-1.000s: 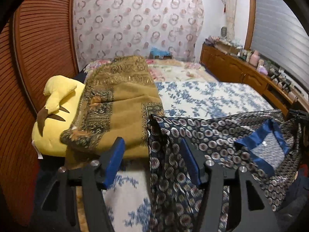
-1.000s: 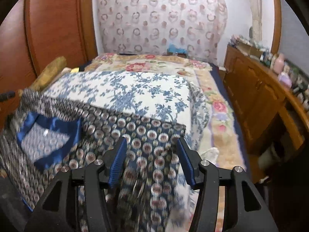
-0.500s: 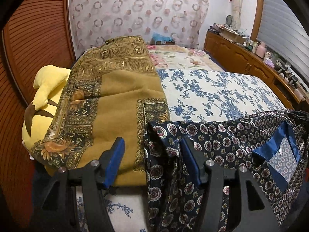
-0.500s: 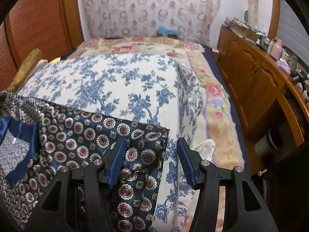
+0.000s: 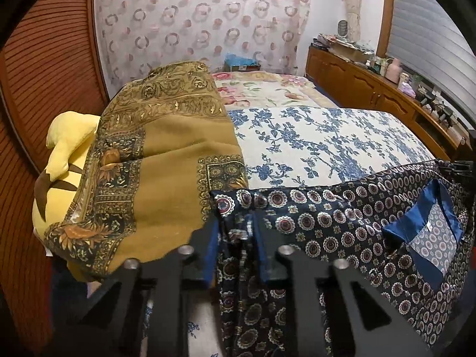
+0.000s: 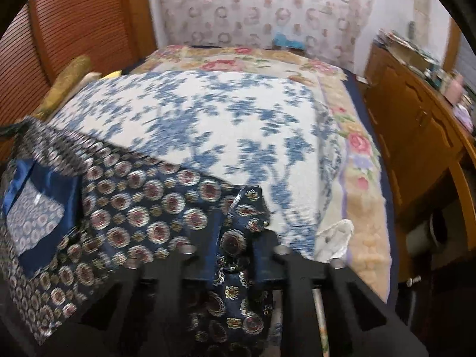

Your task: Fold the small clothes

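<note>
Left gripper pinched onto one near corner of the dark medallion-print garment, cloth bunched between the blue pads; jaws have just been closing, with fabric between them. Right gripper likewise clamped on the opposite near corner, its jaws also just closing onto a gathered tuft of the same cloth. Garment lies at the near edge of the bed, spread over the blue-flowered bedcover, blue-lined collar facing up between the two grips. Ochre patterned blanket sits just beside the left corner, draped over a yellow plush toy. Judgement: the step is taking both corners to start a fold. To do it well, check that each grip holds the whole edge thickness, not a single layer. Lift both hands evenly so the edge stays taut and level, then carry it away over the collar and lay it down square. Keep the left side clear of the blanket edge, which could snag. Right-wrist view is blurred, so depth of that bite is uncertain.
</note>
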A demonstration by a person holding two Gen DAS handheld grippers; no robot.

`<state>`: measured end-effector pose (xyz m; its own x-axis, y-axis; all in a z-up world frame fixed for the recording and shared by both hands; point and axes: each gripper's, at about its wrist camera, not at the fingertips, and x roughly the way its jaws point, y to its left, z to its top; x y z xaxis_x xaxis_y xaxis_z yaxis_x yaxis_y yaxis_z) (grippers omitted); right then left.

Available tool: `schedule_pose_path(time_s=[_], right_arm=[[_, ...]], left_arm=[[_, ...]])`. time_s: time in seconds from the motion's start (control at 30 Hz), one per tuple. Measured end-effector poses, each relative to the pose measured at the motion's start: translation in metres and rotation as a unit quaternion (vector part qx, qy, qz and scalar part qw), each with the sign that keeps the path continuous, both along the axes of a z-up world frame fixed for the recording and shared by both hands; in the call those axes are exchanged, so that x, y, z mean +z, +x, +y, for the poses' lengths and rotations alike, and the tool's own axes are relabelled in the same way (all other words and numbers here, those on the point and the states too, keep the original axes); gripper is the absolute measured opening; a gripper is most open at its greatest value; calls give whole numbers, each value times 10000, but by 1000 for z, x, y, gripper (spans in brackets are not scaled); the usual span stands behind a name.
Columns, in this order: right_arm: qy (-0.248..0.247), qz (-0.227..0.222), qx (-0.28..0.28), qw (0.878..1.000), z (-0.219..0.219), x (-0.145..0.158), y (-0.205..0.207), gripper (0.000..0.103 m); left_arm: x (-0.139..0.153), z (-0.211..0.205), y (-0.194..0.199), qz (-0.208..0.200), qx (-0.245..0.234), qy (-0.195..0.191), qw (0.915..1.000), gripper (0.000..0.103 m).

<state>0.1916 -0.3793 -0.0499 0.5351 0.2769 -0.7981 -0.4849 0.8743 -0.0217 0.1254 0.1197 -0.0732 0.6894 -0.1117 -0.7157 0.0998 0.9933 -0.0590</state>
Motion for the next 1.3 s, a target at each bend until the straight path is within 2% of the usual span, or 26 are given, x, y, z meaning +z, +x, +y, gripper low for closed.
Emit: schedule_pose_path(time_s=[0.07, 0.27, 0.5, 0.63, 0.7, 0.83, 0.93, 1.0, 1.07, 1.17, 1.23, 1.3], right_arm=[[-92, -397, 161, 9990, 7, 8, -12, 6], [70, -1071, 140, 9941, 17, 50, -19, 4], [152, -1563, -29, 9876, 25, 92, 5, 4], [93, -1717, -321, 9846, 29, 109, 34, 4], [71, -1693, -530, 9841, 28, 112, 48, 4], [-85, -1236, -990, 9873, 30, 97, 86, 8], [-197, -965, -1064, 9894, 34, 79, 93, 26], [-193, -964, -1033, 9898, 37, 72, 88, 48], [-194, -949, -938, 9909, 39, 67, 80, 50], [-190, -956, -756, 9924, 49, 63, 67, 51], [-143, -909, -565, 9942, 62, 61, 60, 51], [-105, -889, -413, 9951, 74, 60, 51, 51]], left_arm=[[7, -3, -3, -128, -43, 3, 9999, 5], [48, -2, -12, -696, -74, -106, 9975, 4], [89, 11, 6, -1119, 162, -162, 9935, 4], [110, 22, 25, -1356, 385, -25, 9900, 4], [113, 28, 37, -1333, 457, -56, 9900, 4], [99, 33, 68, -991, 447, -53, 9941, 7], [80, 32, 74, -693, 408, 13, 9968, 12], [71, 32, 69, -605, 368, -37, 9975, 18], [65, 31, 60, -530, 361, -58, 9979, 26], [61, 27, 42, -468, 220, -218, 9984, 29], [60, 25, 29, -476, 155, -286, 9983, 38], [58, 21, 17, -459, 61, -302, 9985, 41]])
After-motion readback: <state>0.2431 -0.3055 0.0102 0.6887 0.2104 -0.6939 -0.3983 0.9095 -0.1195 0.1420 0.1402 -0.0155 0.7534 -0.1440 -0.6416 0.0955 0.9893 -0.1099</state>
